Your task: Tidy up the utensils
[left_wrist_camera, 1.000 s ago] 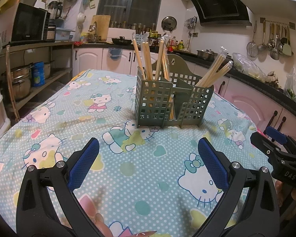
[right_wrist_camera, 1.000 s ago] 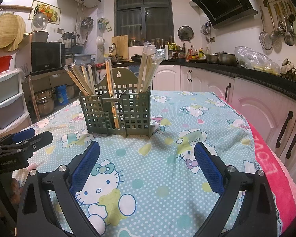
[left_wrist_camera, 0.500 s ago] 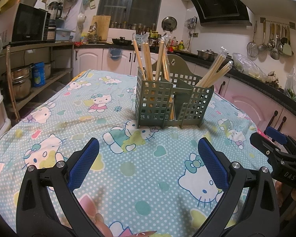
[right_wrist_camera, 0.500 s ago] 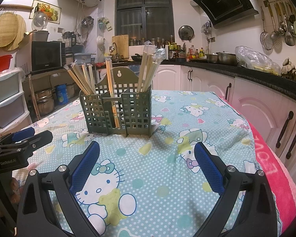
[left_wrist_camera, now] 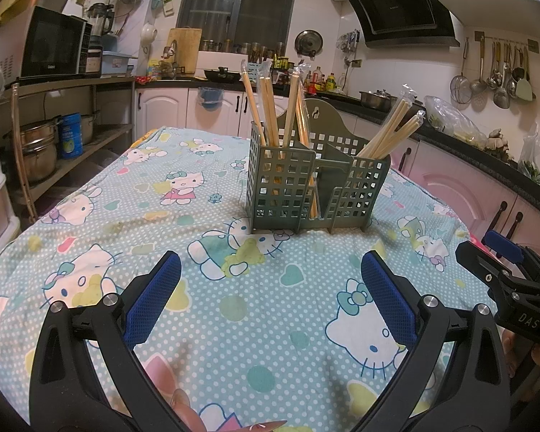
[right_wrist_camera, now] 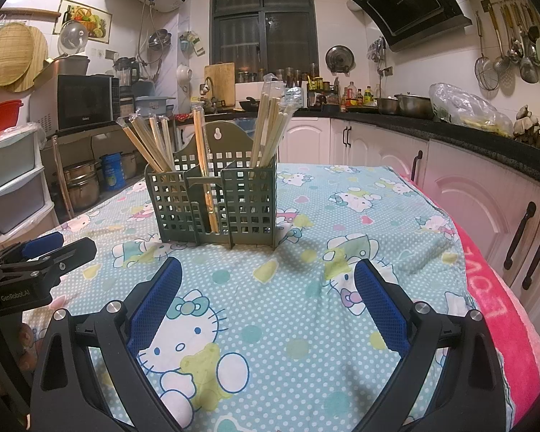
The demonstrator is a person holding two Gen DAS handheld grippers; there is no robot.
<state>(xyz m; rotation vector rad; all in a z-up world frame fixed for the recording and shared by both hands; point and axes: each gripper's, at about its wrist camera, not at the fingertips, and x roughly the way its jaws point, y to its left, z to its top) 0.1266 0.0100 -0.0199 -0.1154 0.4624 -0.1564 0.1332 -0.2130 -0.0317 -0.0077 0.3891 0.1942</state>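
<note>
A green plastic utensil holder with a grid of square holes stands upright on a table covered by a blue dotted cartoon-cat tablecloth. Wrapped wooden chopsticks stand in bundles in its compartments: one bundle at each end, and a single pair in the narrow middle slot. The left tongs hover low over the cloth, well in front of the holder, with their blue-padded fingers spread wide and gripping nothing. The right tongs hover in front of the holder too, just as wide open and empty. A pink towel lies along the table edge, to the right of the holder.
</note>
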